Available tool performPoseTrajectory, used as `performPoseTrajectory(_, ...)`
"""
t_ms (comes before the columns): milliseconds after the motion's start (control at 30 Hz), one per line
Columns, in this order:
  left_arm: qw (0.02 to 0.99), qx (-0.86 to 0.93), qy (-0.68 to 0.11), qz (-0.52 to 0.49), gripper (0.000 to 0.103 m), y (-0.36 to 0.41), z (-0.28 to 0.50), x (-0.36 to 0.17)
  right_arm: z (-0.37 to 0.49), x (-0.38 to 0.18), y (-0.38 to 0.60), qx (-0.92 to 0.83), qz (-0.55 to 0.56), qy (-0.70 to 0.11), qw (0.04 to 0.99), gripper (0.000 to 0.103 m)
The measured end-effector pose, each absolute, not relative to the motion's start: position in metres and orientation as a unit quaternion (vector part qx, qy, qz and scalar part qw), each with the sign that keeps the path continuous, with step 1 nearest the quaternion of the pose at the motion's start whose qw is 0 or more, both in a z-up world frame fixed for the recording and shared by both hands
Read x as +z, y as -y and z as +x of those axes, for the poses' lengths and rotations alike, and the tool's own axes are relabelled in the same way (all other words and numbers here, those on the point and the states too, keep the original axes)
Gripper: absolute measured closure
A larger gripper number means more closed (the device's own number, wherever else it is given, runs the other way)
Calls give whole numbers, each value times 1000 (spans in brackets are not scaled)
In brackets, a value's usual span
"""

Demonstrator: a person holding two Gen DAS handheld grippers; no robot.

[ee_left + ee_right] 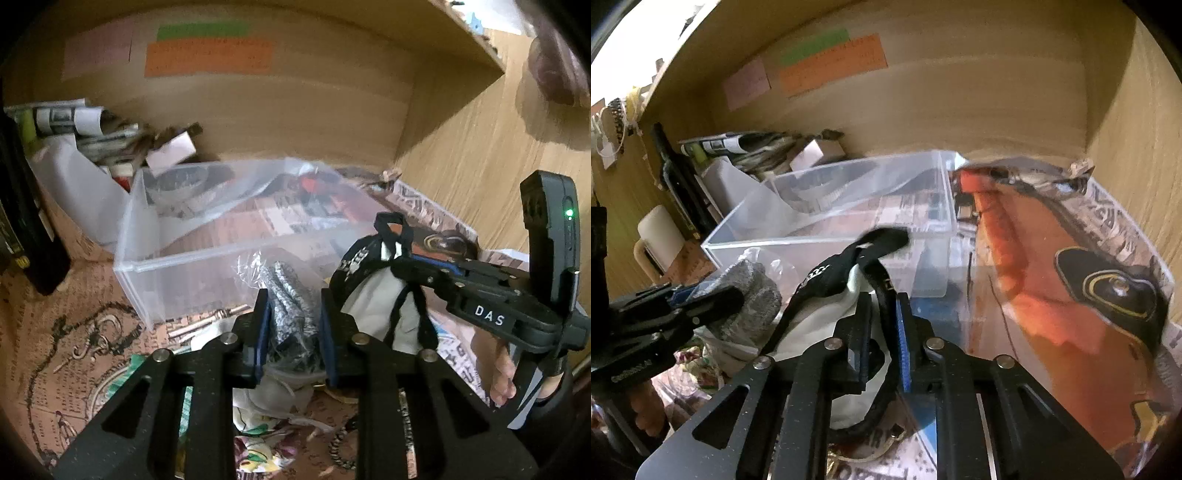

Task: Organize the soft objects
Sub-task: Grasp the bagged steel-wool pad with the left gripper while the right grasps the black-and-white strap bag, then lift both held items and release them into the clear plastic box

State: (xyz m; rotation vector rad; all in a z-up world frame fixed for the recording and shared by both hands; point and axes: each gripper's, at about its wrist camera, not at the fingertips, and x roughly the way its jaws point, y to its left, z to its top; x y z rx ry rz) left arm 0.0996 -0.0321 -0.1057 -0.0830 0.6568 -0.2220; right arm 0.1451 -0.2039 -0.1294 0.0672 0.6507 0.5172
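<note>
- The left gripper (291,325) has its 2 blue-padded jaws pinched on a grey speckled fabric bundle in crinkly wrap (290,295), which stands roughly upright between the pads; in the right wrist view it shows as a grey lump (753,295) at the left.
- The right gripper (882,332) is pressed onto the black strap of a black-and-white cloth piece (827,314); the white body hangs to its left and a black end (886,238) pokes forward. The left wrist view shows the same piece (373,291) held just right of the left gripper.
- The clear plastic bin (147,254) sits straight ahead of both tools, open at the top, with a loose plastic sheet (236,184) draped inside.
- The relation that counts: the bin's near wall (827,243) lies directly in front of and just beyond both held items, its long axis running across the line of reach, left to right.
- To my eye the right gripper's cloth tip sits nearer, already at or over the near rim, so that hand looks best placed to drop first.
- An orange-and-black bag (1071,277) lies just right of the bin, on newspaper lining the shelf (55,332).
</note>
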Motion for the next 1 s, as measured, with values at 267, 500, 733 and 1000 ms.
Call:
performPoseTrajectory(267, 954, -98, -281, -42, 79, 25, 87, -80, 132, -108, 203, 253, 18, -276, 927, 94)
performPoseTrajectory(500, 960, -78, -266, -46, 79, 12, 81, -71, 150, -122, 202, 275, 34, -328, 903, 63)
performPoseTrajectory(733, 960, -64, -269, -51, 79, 2, 83, -74, 166, -135, 189, 284, 33, -360, 888, 34)
performPoseTrajectory(1000, 959, -46, -273, -52, 79, -7, 89, -77, 175, -140, 175, 282, 21, -365, 887, 60)
